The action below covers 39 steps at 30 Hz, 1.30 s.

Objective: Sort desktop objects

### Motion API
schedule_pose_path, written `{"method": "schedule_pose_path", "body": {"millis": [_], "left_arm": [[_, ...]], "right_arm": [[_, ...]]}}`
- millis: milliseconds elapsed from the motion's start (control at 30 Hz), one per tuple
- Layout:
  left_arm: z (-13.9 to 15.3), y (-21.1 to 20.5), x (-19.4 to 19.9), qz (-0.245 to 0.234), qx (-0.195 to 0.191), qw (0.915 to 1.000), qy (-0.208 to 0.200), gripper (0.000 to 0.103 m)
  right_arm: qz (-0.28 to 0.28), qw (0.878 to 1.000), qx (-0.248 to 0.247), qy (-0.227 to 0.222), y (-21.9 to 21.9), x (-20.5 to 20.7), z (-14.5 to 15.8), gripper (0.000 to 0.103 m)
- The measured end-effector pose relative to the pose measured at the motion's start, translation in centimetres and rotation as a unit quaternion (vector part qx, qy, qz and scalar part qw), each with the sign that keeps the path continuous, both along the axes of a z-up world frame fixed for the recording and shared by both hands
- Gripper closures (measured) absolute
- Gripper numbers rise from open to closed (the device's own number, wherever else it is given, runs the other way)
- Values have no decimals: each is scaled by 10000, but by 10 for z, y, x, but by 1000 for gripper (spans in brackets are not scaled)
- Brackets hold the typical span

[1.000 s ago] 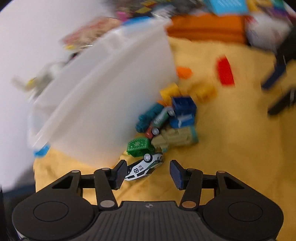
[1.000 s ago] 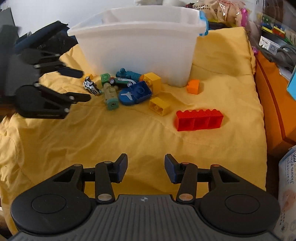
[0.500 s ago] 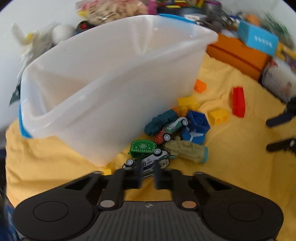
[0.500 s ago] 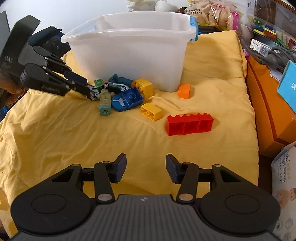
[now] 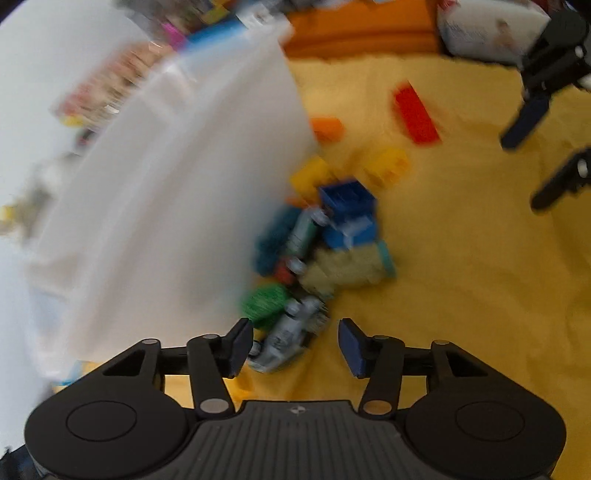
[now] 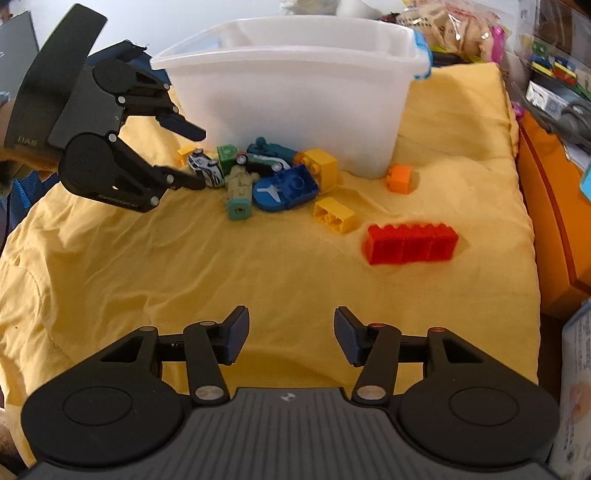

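Rumpled yellow cloth (image 6: 258,280) over the surface, orange furniture (image 6: 554,221) at its right edge; pale wall (image 6: 147,22) behind

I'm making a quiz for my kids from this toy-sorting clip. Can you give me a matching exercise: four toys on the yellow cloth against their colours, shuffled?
Toys:
1. long brick
2. small brick by the bin's corner
3. toy car at the left gripper
4. round-ended plate

Colours:
A. blue
B. white
C. red
D. orange

Pairs: 1-C, 2-D, 3-B, 4-A
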<state>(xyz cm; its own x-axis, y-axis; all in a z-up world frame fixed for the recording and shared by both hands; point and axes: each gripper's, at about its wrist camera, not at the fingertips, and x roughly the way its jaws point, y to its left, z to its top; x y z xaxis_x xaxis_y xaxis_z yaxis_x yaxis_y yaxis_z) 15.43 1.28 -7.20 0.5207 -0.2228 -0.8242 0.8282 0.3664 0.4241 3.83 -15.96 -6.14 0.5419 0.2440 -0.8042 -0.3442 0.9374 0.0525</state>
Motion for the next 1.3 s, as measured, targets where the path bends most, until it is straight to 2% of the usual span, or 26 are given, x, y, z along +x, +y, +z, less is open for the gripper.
{"method": "schedule_pose_path", "body": {"millis": [33, 67, 100, 133, 200, 300, 367, 433, 467, 533, 600, 667, 767, 833, 933, 1000, 1067, 1233, 1300], "left_arm": [[0, 0, 2, -30, -46, 10000, -40, 51], [4, 0, 8, 91, -151, 9998, 82, 63], [11, 1, 14, 318, -291, 9989, 182, 69], [19, 4, 22, 563, -542, 9959, 454, 73], [24, 10, 27, 842, -854, 9895, 803, 75], [24, 16, 21, 1136, -978, 9850, 856, 83], [28, 20, 16, 1443, -1275, 9748, 1128, 91], [23, 22, 7, 1715, -1395, 9660, 1341, 91], [19, 22, -1, 1808, -1372, 9650, 1314, 91], [13, 18, -17, 1738, -1298, 9693, 1162, 87], [12, 12, -32, 1446, -1156, 9798, 751, 83], [16, 7, -41, 1155, -1009, 9872, 431, 68], [21, 3, -42, 833, -740, 9935, -209, 48], [18, 0, -37, 500, -561, 9965, -362, 40], [10, -7, -33, -29, -153, 9998, -115, 41], [6, -9, -38, -488, 1, 9988, -96, 42], [-1, -8, -39, -669, 102, 9976, -118, 44], [2, 4, -4, -382, -275, 9983, 338, 49], [5, 14, 14, -10, -628, 9942, 873, 59]], "right_arm": [[-46, 10000, 1, 27, -2, -1, 0, 48], [-93, 9999, 2, 47, -4, -2, -1, 48], [-125, 9999, -2, 49, -5, -3, 0, 48], [-160, 9999, -7, 34, -7, -4, 0, 48], [-265, 9996, -1, 21, -11, -6, 0, 47], [-441, 9990, 93, 64, -17, -4, 0, 47], [-445, 9989, 94, 80, -17, -2, -1, 47], [-422, 9990, 127, 95, -16, -1, -1, 46], [-390, 9990, 166, 117, -14, 0, -1, 46], [-293, 9993, 180, 131, -10, 0, -2, 45], [-195, 9996, 173, 101, -4, -1, -1, 45], [-115, 9998, 167, 71, 1, -1, 0, 45], [-32, 9999, 149, 37, 6, -2, 1, 44], [-37, 9998, 163, 68, 9, -3, -1, 44], [-53, 9998, 152, 70, 12, -5, -1, 44], [-65, 9999, 139, 34, 12, -7, 1, 44], [-122, 9998, 144, 9, 10, -9, 1, 43], [-405, 9990, 117, 132, 6, -7, -4, 41], [-482, 9987, 128, 121, 6, -5, -4, 41]]}}
